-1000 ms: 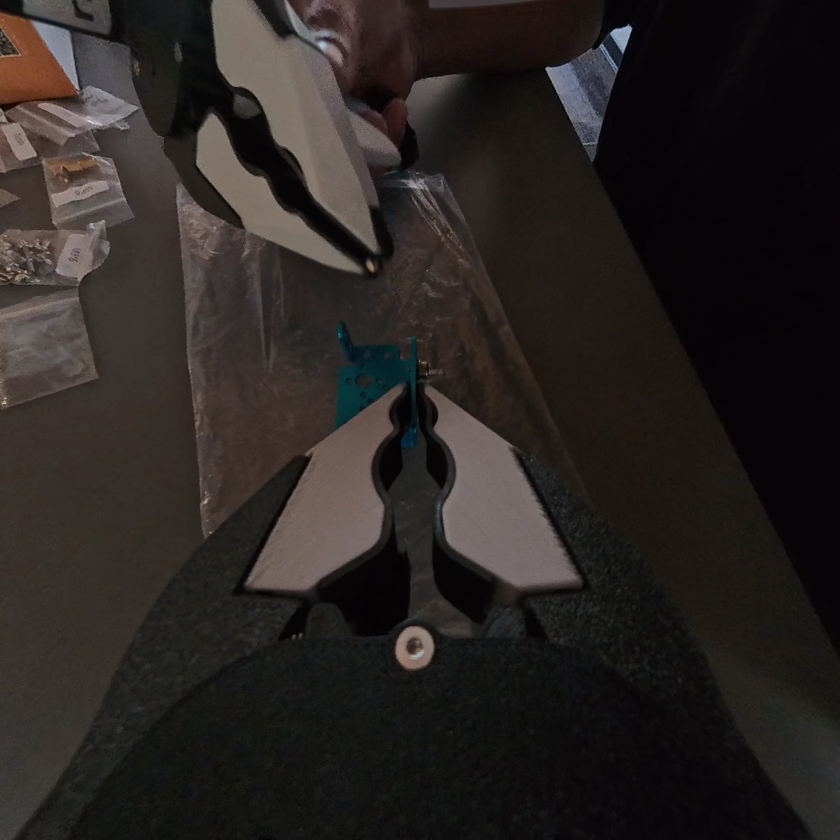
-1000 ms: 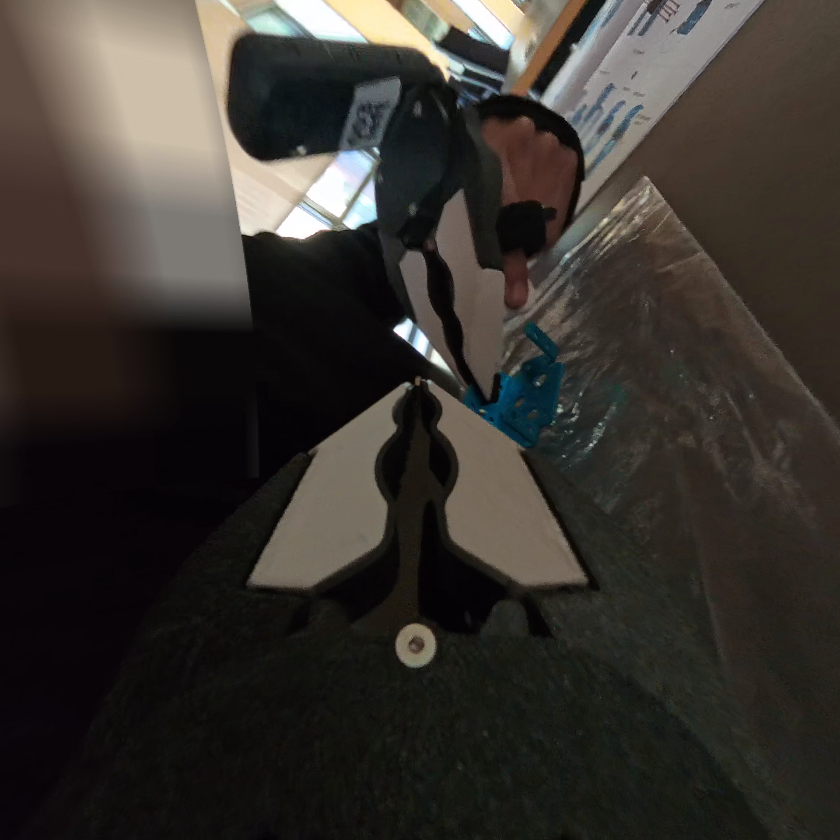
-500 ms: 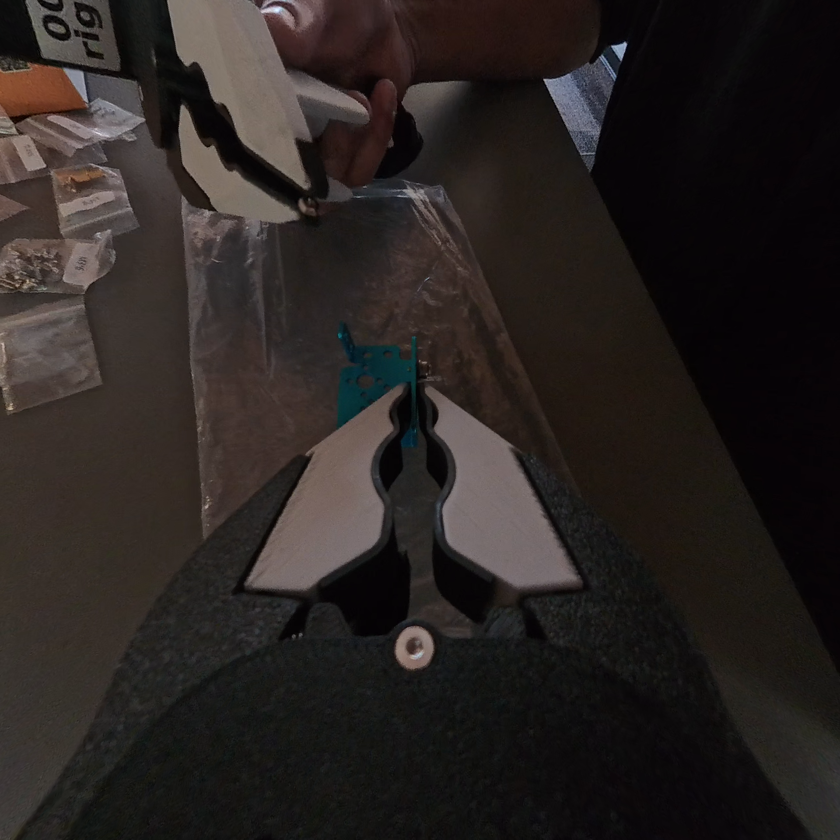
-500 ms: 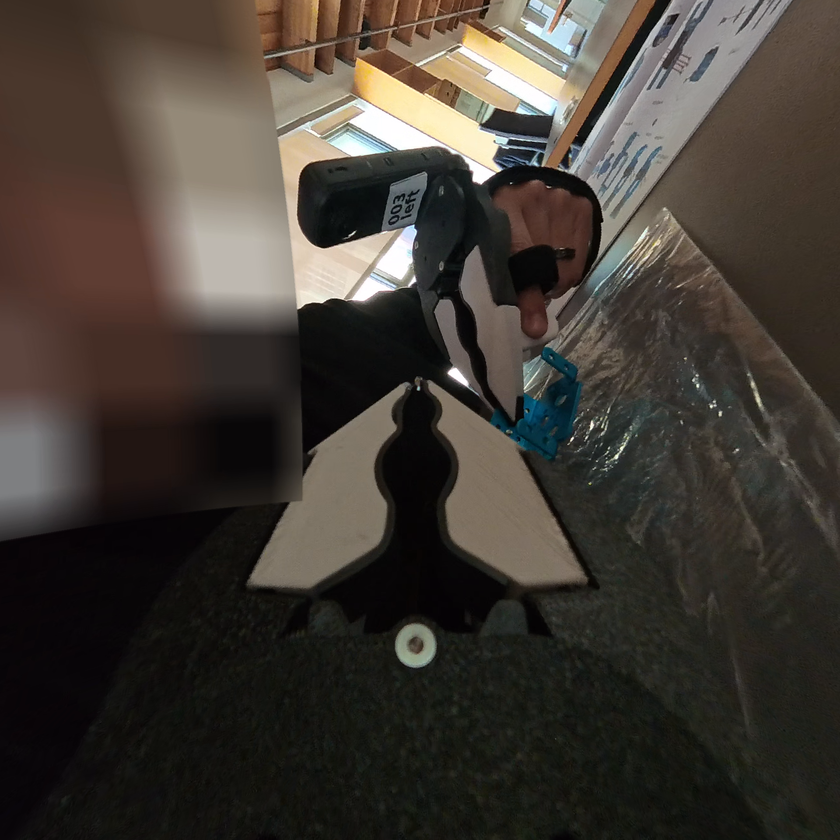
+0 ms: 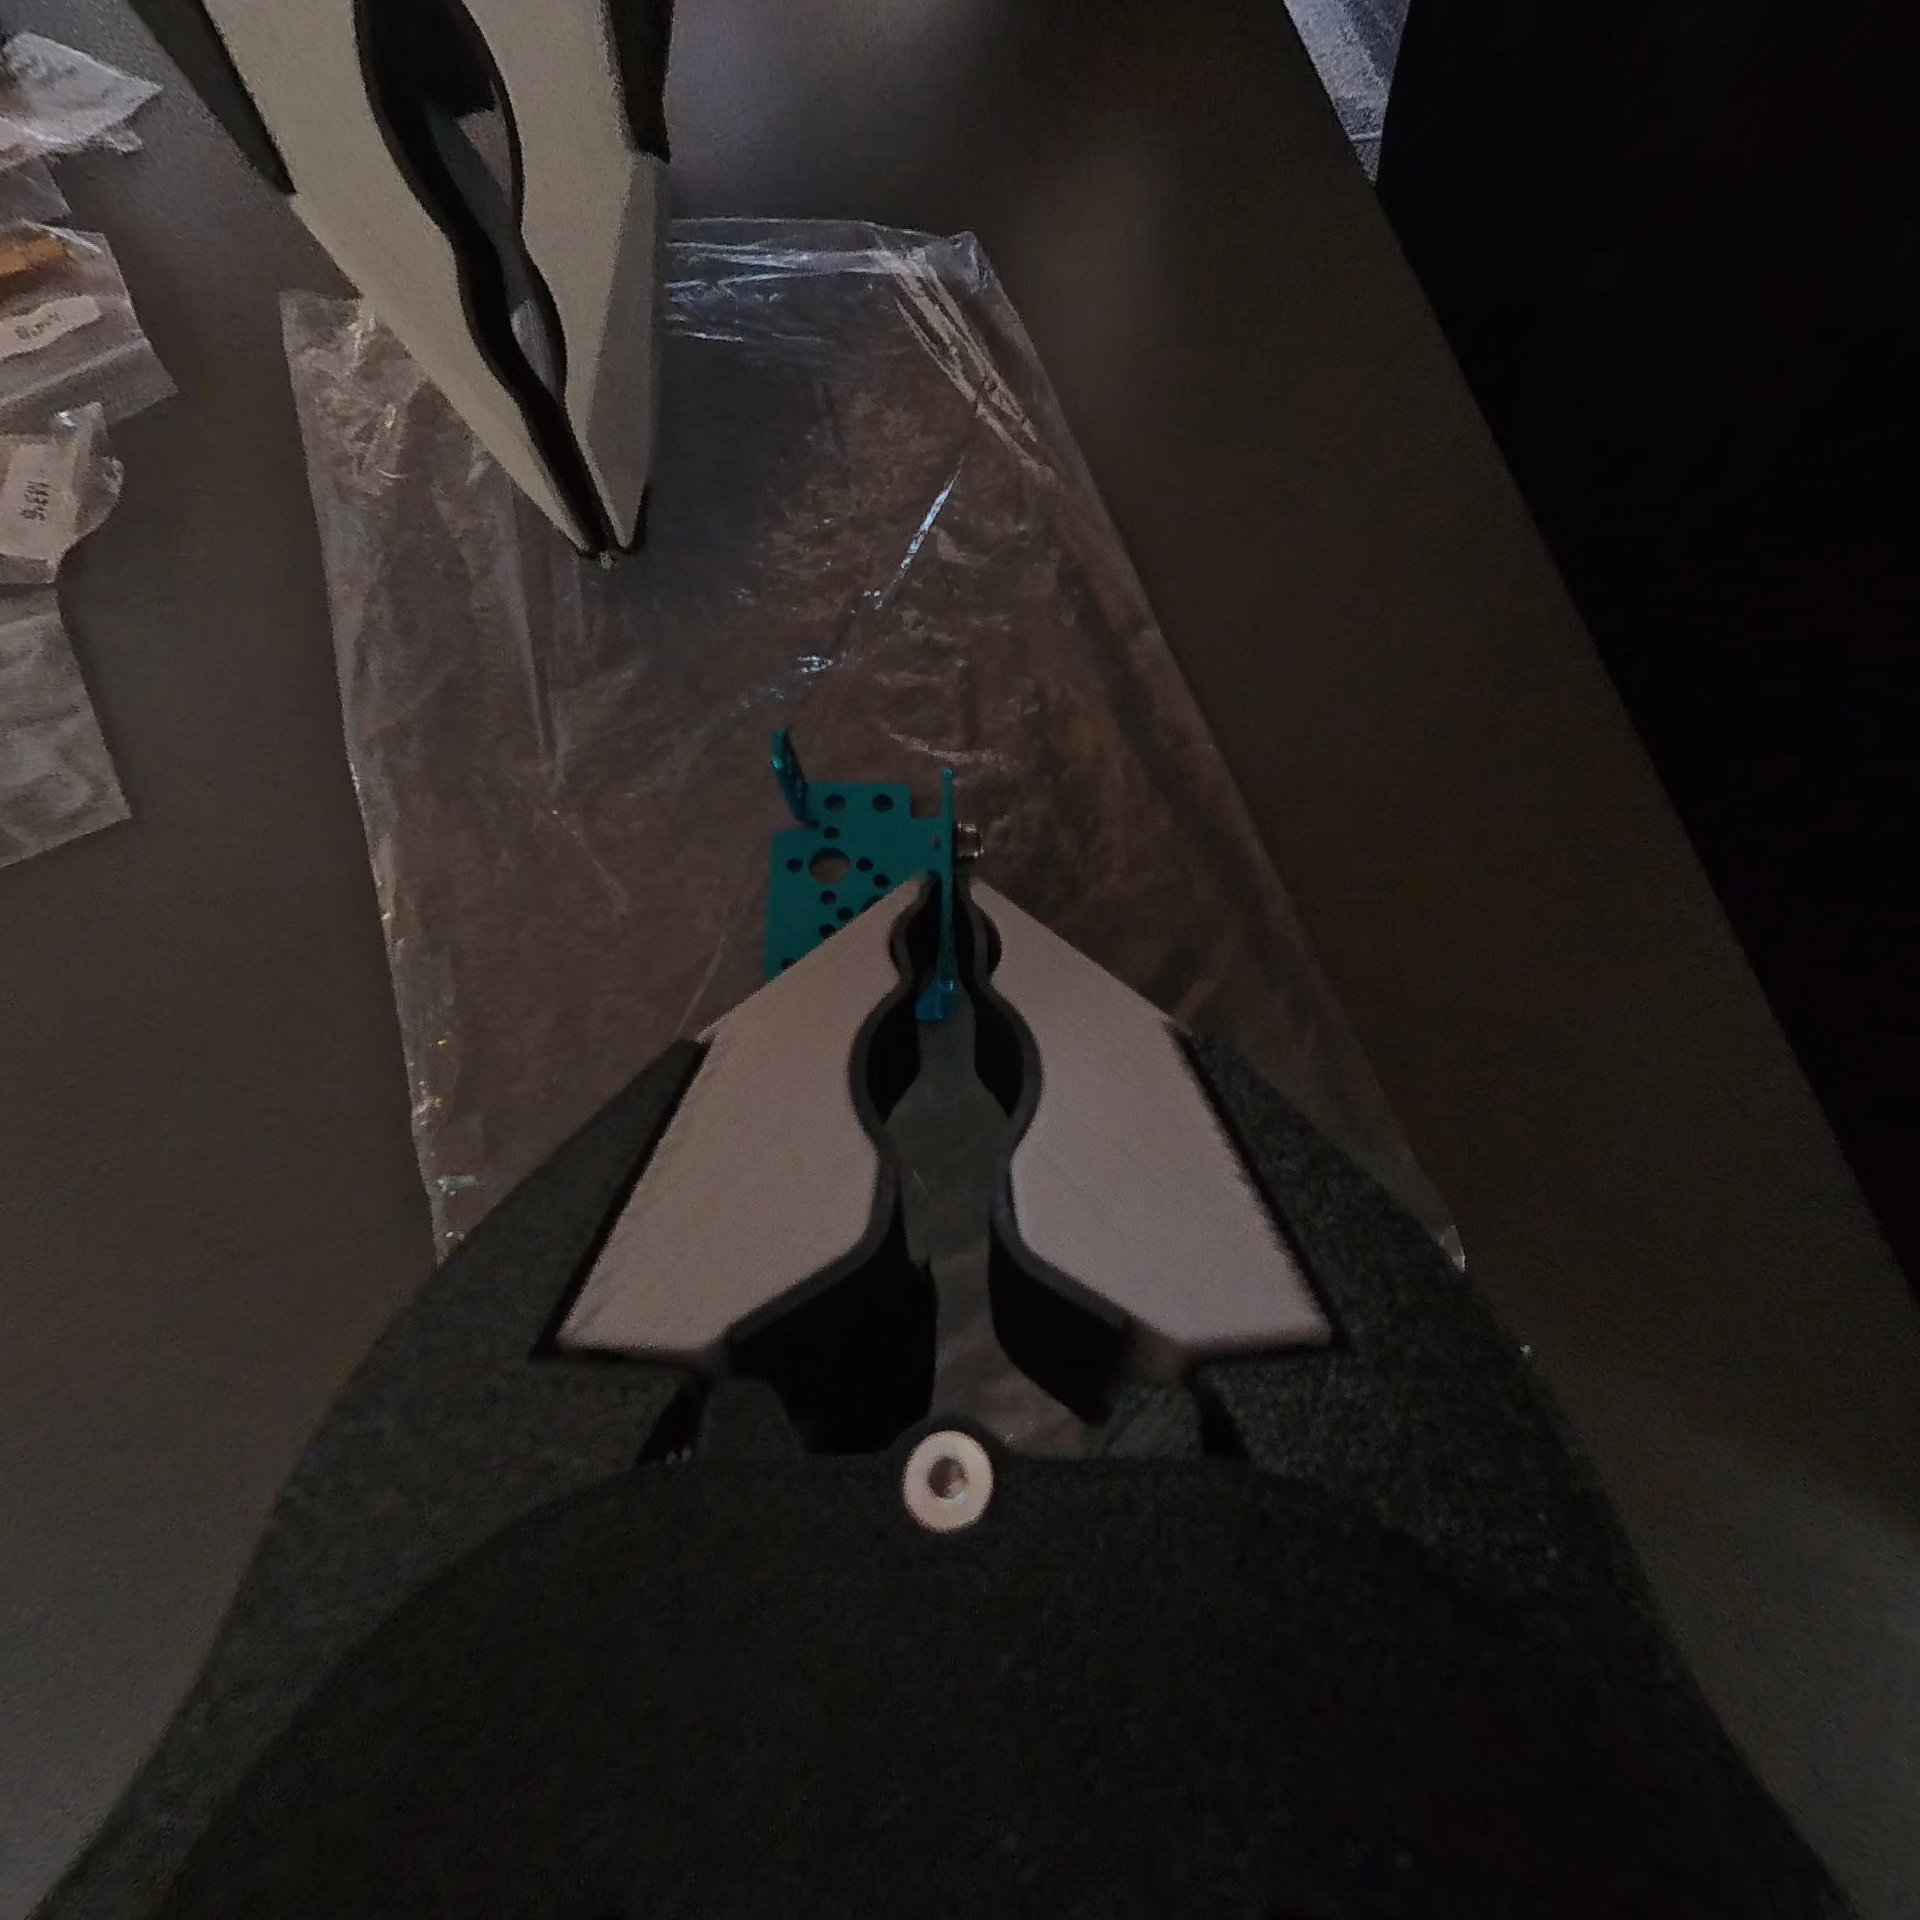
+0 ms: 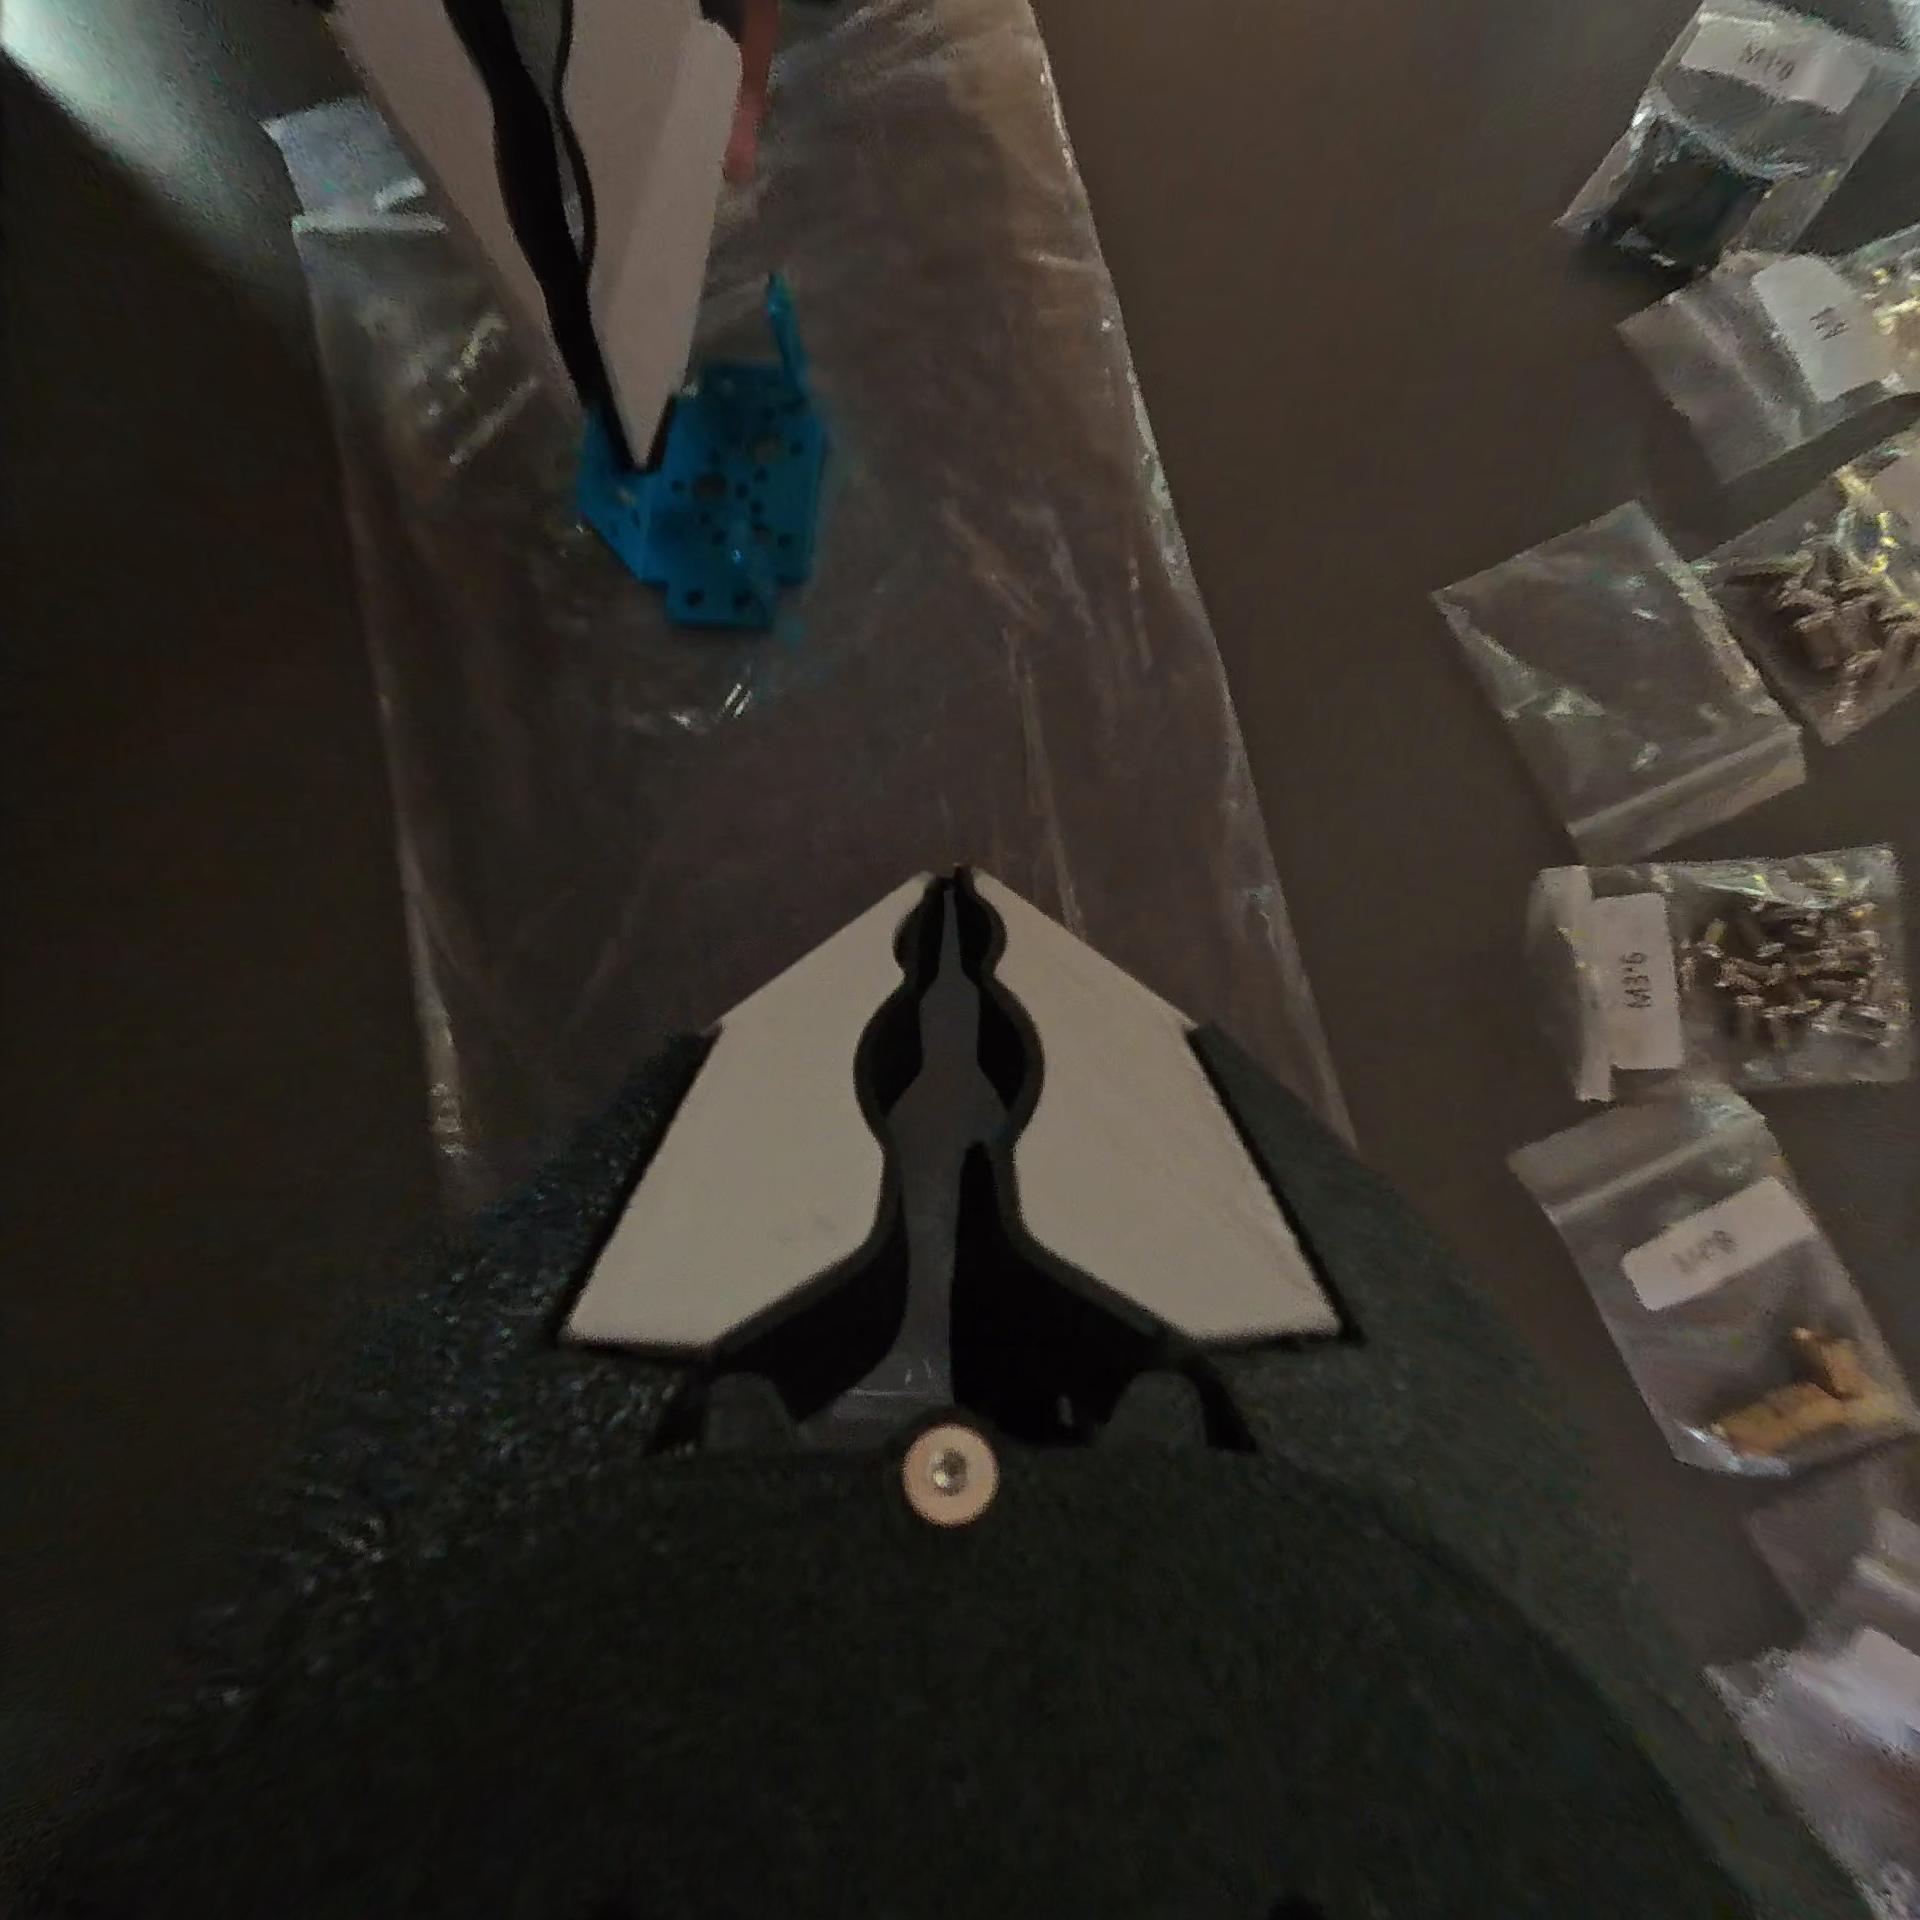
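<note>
A blue perforated metal bracket [image 5: 842, 868] stands on a large clear plastic bag [image 5: 790, 582] spread on the dark table. My left gripper [image 5: 943, 883] is shut on the bracket's upright right wall, with a small screw sticking out of that wall to the right. The same grip shows in the right wrist view, where the left gripper [image 6: 646, 457] pins the bracket [image 6: 717, 520]. My right gripper [image 6: 956, 875] is shut with something tiny, too small to name, at its tips, and hovers above the bag, apart from the bracket. It also shows in the left wrist view [image 5: 608, 551].
Several small clear zip bags of screws and brass parts [image 6: 1787, 966] lie to the right of the plastic sheet in the right wrist view. The same bags [image 5: 52, 488] sit at the left edge in the left wrist view. The table edge [image 5: 1558, 499] runs along the right. There is about 11 centimetres between the tips of the two grippers.
My right gripper swung from pointing sideways to pointing down at the table and came lower over the bag. The left gripper and the bracket stayed put.
</note>
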A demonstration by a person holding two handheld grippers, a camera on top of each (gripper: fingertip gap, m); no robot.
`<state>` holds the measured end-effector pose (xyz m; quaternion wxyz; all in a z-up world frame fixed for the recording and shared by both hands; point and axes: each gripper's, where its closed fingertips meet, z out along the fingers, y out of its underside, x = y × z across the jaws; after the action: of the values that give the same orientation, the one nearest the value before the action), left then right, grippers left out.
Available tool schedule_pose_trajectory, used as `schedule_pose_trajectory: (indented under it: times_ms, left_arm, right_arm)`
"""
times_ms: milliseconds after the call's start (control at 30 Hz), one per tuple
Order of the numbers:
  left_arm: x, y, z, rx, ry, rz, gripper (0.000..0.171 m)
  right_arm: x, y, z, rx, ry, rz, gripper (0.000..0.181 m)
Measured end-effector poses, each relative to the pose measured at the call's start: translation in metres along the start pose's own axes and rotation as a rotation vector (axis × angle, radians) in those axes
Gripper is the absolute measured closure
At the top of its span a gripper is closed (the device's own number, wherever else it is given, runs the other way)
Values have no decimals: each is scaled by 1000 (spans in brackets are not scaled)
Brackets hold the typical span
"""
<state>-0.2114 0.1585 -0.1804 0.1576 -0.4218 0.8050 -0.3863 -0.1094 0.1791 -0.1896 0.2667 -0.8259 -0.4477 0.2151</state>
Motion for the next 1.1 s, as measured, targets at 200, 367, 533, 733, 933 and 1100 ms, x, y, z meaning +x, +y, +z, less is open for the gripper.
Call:
schedule_pose_trajectory:
  times_ms: [200, 367, 533, 733, 933, 1100]
  left_arm:
    - [-2, 2, 0, -10, -8, 4, 170]
    - [-3, 4, -1, -22, -20, 16, 168]
    - [-9, 12, -4, -60, -54, 30, 161]
    - [-16, 17, -8, -78, -84, 33, 161]
    - [-19, 18, -9, -83, -104, 38, 161]
    - [-19, 18, -9, -82, -104, 36, 161]
  right_arm:
    - [-1, 4, 0, -35, 7, 4, 180]
    - [-3, 3, 0, -40, 5, -8, 175]
    - [-10, 2, -2, -53, 9, -65, 172]
    - [-9, 2, -4, -50, 24, -89, 172]
    - [-15, 3, 0, -55, -21, -69, 171]
    - [-17, 6, -2, -69, -39, -56, 171]
